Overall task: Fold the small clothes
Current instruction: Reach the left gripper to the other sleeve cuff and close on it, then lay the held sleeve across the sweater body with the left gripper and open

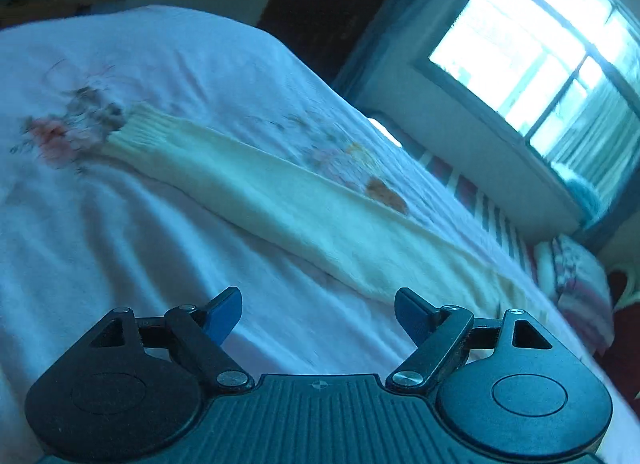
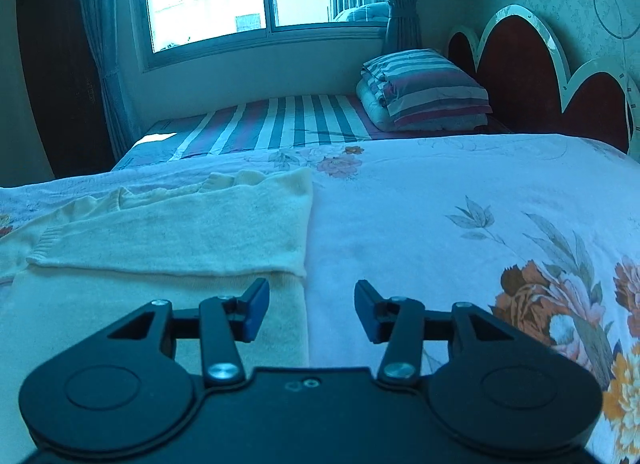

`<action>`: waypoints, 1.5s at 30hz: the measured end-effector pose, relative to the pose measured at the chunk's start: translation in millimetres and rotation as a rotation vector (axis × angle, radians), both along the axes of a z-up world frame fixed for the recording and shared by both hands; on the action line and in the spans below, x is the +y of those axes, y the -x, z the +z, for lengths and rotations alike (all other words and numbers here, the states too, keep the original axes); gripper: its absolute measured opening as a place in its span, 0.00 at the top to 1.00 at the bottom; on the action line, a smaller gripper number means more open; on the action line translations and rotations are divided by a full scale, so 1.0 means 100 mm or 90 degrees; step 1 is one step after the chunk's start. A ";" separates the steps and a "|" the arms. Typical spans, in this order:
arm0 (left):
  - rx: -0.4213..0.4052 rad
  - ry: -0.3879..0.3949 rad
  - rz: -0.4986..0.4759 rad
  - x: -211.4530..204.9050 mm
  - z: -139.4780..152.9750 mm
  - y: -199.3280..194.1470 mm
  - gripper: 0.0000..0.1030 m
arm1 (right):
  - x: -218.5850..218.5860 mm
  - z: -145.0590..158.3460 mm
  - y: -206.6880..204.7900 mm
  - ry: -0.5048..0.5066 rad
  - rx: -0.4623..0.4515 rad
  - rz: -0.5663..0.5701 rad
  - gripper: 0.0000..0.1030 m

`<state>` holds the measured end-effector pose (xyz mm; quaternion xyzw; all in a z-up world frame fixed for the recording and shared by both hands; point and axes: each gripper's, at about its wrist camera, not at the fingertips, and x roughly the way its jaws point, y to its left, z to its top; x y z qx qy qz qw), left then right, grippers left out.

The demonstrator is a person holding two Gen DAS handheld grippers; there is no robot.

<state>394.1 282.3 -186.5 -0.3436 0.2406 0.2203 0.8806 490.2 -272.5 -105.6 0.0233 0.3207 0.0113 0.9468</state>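
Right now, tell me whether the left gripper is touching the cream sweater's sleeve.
Apart. In the left wrist view the left gripper stands open and empty, with bare floral bedsheet between its fingers; the cream sweater's sleeve lies beyond the fingertips.

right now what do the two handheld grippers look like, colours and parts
Both look alike. The left gripper and right gripper each have a black body with two round housings, black linkage arms joined by silver screws, and blue pads on the fingers. The left body is ribbed on top with a small crosshair mark. No cables, hands or sleeves show.
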 end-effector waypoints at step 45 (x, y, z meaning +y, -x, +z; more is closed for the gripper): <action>-0.077 -0.105 -0.141 0.43 0.23 -1.06 0.98 | 0.34 -0.09 0.12 0.002 0.017 -0.124 0.55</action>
